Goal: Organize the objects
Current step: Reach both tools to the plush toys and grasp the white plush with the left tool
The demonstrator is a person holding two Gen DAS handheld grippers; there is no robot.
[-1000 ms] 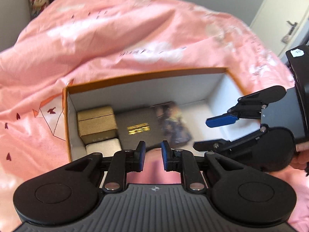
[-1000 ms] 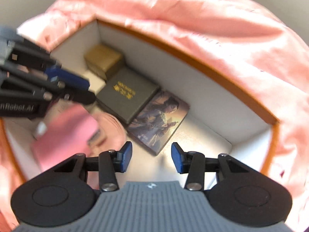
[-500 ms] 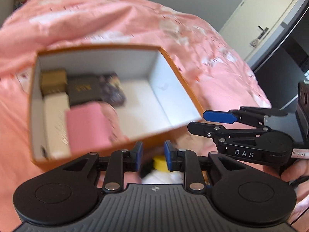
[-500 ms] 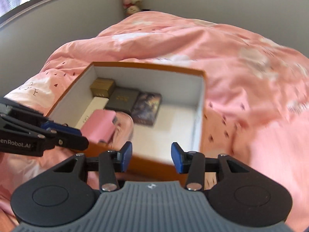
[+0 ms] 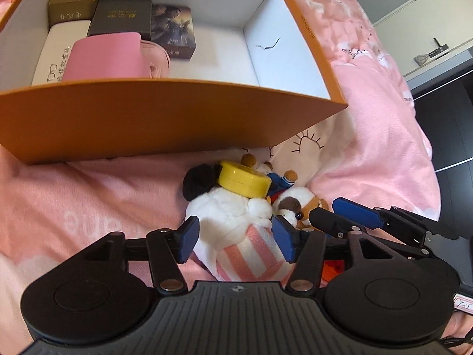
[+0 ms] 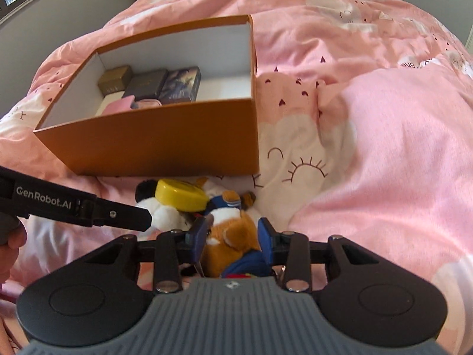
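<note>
My left gripper (image 5: 235,238) and right gripper (image 6: 230,238) are black linkage frames with blue pads, silver pivot screws, round side discs and ribbed grey bases; one finger reads "GenRobot.AI", and perhaps a black cable trails bottom-right.

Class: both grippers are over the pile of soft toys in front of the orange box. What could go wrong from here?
1. The yellow tin rests loosely on the white plush; lifting the plush may tip it off.
2. The left gripper and right gripper, jaws just opening and closing, work close together and could collide.
3. The dog plush touches its neighbours; it might drag them.
</note>
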